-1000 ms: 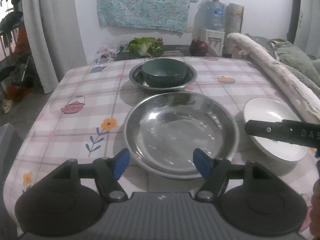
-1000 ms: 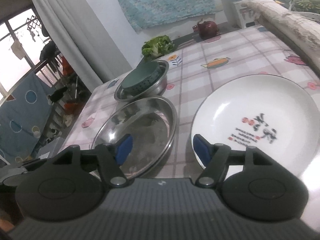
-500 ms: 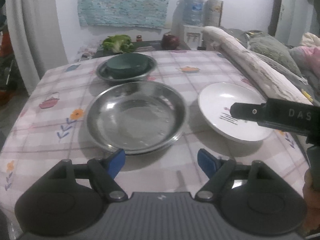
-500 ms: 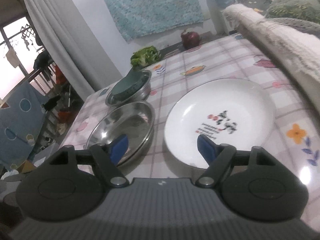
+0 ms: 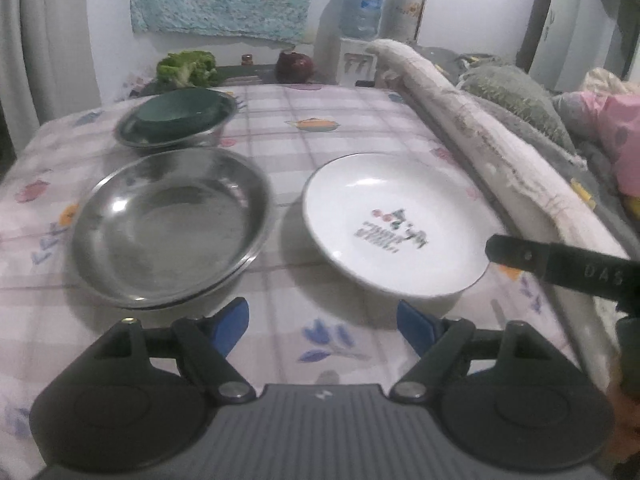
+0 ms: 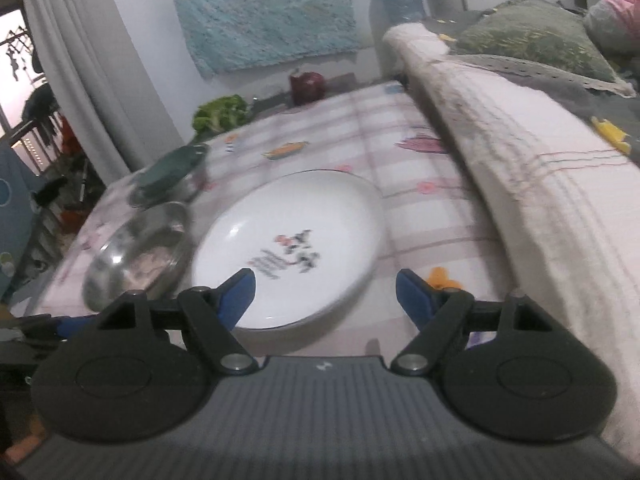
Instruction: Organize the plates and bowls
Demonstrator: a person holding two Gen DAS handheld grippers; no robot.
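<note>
A white plate (image 5: 394,222) with a printed motif lies on the table's right side; it also shows in the right wrist view (image 6: 288,248). A large steel bowl (image 5: 172,226) lies to its left and shows in the right wrist view (image 6: 138,252). Behind it a green bowl (image 5: 178,114) sits inside a smaller steel bowl (image 5: 208,134). My left gripper (image 5: 322,326) is open and empty, near the table's front edge. My right gripper (image 6: 326,294) is open and empty, over the plate's near rim. Its arm (image 5: 560,266) reaches in at the plate's right rim.
The table has a checked floral cloth (image 5: 320,128). A rolled pale blanket (image 5: 472,136) runs along the right edge, with bedding behind. Broccoli (image 5: 186,66), a dark red pot (image 5: 295,66) and a water bottle (image 5: 362,10) stand at the back.
Both views have swung to the right: the white plate now lies nearer the middle of each view and the steel bowls have shifted left. Both grippers stay open.
</note>
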